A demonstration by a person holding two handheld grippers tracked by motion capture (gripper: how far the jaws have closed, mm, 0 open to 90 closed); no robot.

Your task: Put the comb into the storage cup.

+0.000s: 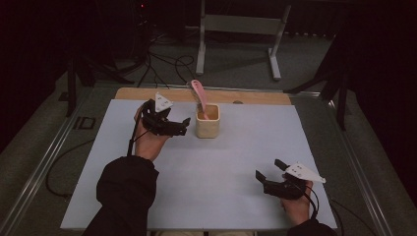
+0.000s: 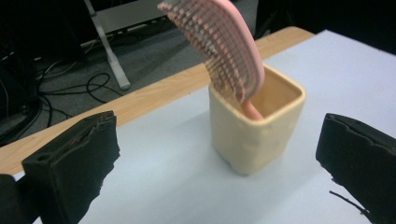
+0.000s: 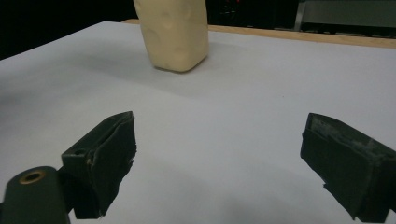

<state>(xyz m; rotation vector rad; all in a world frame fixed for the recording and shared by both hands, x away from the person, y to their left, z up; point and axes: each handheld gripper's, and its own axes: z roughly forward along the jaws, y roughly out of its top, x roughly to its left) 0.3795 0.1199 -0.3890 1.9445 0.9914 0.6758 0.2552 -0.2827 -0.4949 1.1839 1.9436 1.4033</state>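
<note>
Cup [image 1: 207,122], cream, squarish, stands upright on the white sheet [image 1: 221,162], toward its far edge, just short of the wooden strip [image 1: 147,94]. Pink hairbrush [image 1: 199,96] sits handle-down in the cup, bristled head leaning out over the rim. Left gripper [image 1: 185,126] just left of the cup, jaws wide, nothing held, not touching; from its own view the cup [image 2: 254,126] and brush [image 2: 219,46] sit between the jaws, farther off. Right gripper [image 1: 268,169] well apart, nearer than the cup and to its right, near the sheet's near edge, jaws wide, holding nothing. Bare sheet between the right gripper and the cup [image 3: 175,35].
</note>
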